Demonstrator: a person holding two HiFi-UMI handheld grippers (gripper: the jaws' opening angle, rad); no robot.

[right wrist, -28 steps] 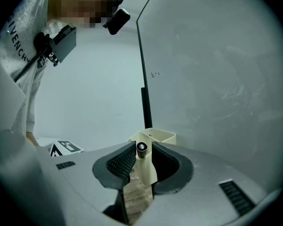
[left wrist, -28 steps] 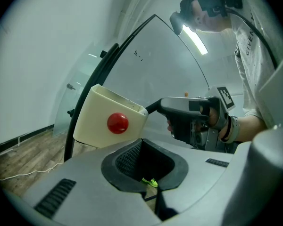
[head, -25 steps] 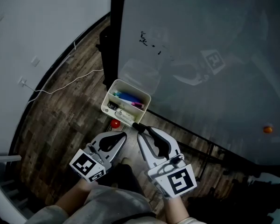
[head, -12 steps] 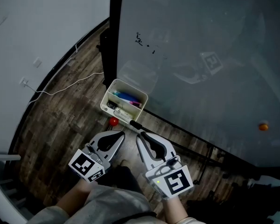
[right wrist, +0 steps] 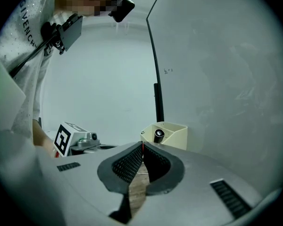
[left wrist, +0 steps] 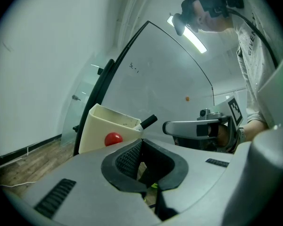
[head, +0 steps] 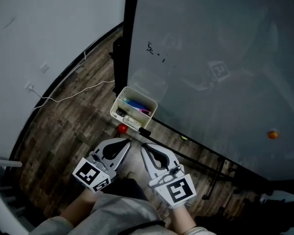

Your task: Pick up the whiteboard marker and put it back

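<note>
Across the right and upper part of the head view a large grey whiteboard (head: 225, 58) is seen, standing upright in a black frame (head: 130, 38). To its left a plain pale wall (head: 39, 28) and a dark wooden floor (head: 73, 126) are shown, and a thin white cable (head: 73, 96) is laid over the boards.

At the bottom two grippers are held side by side, both pointed toward the board. The left gripper (head: 129, 141) is clenched, its pads are brought together and nothing is caught between them. The right gripper (head: 143, 146) is clenched too, its jaws are pressed tip to tip with nothing between them, and its tip is placed just short of the marker.

A cream tray (head: 116, 102) is fixed at the lower left corner of the board. Blue and pink items (head: 137, 105) are kept inside it.

The whiteboard marker (head: 143, 130) is laid slanted in this tray. Its barrel is white and its cap is black, and the capped end is pushed out over the tray's rim toward the right gripper. It is held by no gripper.

A small red ball (head: 122, 129) is seen at the tray's near side, and a small orange dot (head: 272, 134) is stuck on the board far to the right
</note>
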